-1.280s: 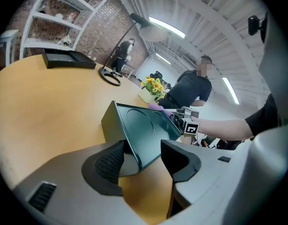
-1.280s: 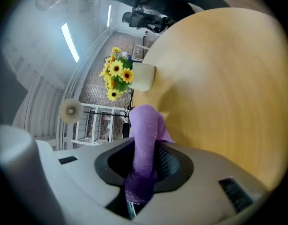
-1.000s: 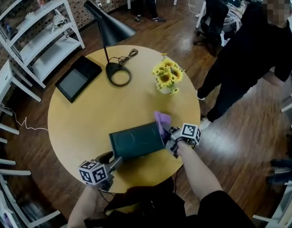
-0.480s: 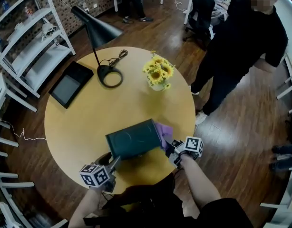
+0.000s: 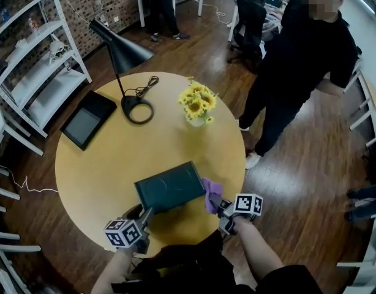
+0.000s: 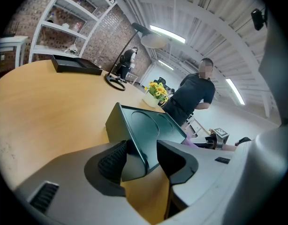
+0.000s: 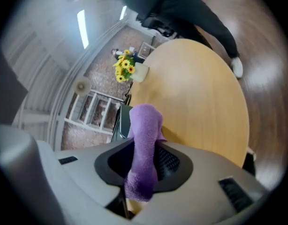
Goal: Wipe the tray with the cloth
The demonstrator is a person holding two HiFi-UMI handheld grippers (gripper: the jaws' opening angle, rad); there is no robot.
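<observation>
Ceiling strip lights (image 6: 167, 34) gave bright, even light with soft shadows; fisheye edges bent, darkened and blurred.

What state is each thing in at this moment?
tray: on the table, cloth beside its right edge.
cloth: bunched, pinched by one end.
left gripper: jaws closing, tray corner between them.
right gripper: shut on the cloth.
lamp: upright.
sunflowers: upright in their vase.

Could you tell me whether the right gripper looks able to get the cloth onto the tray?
Probably yes: the right gripper holds the cloth just beside the right edge of the tray, and nothing lies on the tray's top.
</observation>
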